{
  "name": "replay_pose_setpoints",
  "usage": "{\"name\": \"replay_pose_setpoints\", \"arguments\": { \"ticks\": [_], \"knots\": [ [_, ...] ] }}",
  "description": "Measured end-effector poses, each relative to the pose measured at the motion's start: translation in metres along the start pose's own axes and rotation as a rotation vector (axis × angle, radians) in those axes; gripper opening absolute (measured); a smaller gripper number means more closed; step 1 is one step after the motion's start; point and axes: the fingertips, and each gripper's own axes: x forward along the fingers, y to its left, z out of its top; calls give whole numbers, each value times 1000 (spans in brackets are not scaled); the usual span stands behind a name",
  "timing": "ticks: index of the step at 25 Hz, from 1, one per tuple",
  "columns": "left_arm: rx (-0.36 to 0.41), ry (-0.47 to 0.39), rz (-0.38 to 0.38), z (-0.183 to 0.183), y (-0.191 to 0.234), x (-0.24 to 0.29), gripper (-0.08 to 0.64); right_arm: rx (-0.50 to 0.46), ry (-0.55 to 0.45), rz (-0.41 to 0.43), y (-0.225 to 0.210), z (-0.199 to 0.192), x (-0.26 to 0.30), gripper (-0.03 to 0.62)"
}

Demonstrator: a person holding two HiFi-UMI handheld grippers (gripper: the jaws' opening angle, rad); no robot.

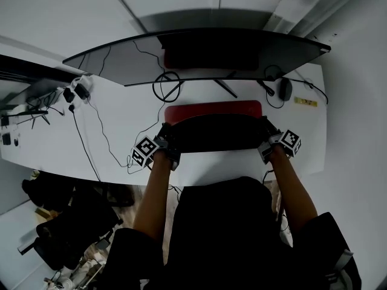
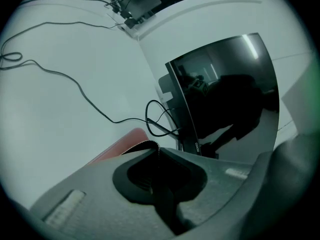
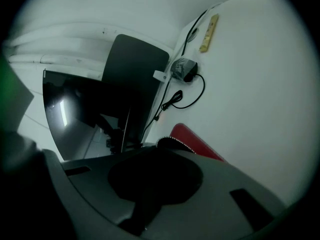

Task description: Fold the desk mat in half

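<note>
The desk mat (image 1: 211, 109) is red on top with a black underside (image 1: 217, 133). Its near half is lifted and turned over toward the monitor, so only a red strip shows at the back. My left gripper (image 1: 167, 140) is shut on the mat's near left corner, and my right gripper (image 1: 268, 140) is shut on the near right corner. In the left gripper view the stitched mat edge (image 2: 146, 144) sticks out from the shut left gripper (image 2: 157, 152). In the right gripper view the red mat (image 3: 197, 143) lies just beyond the shut right gripper (image 3: 161, 145).
A wide curved monitor (image 1: 199, 56) stands behind the mat on the white desk (image 1: 121, 119), with looped cables (image 1: 166, 87) under it. A mouse (image 1: 285, 89) and a yellow strip (image 1: 305, 102) lie at the back right. Plugs and adapters (image 1: 75, 92) sit at the left.
</note>
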Motion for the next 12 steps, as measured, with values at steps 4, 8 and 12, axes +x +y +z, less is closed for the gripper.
{"name": "replay_pose_setpoints", "arguments": {
  "ticks": [4, 8, 12],
  "knots": [
    [4, -12, 18, -3, -1, 15, 32, 8, 1, -23, -8, 7, 6, 14],
    [9, -26, 55, 4, 1, 26, 32, 16, 12, -23, -9, 12, 22, 14],
    [28, -11, 101, 9, 5, 38, 32, 11, 24, -25, -8, 17, 34, 15]
  ]
}}
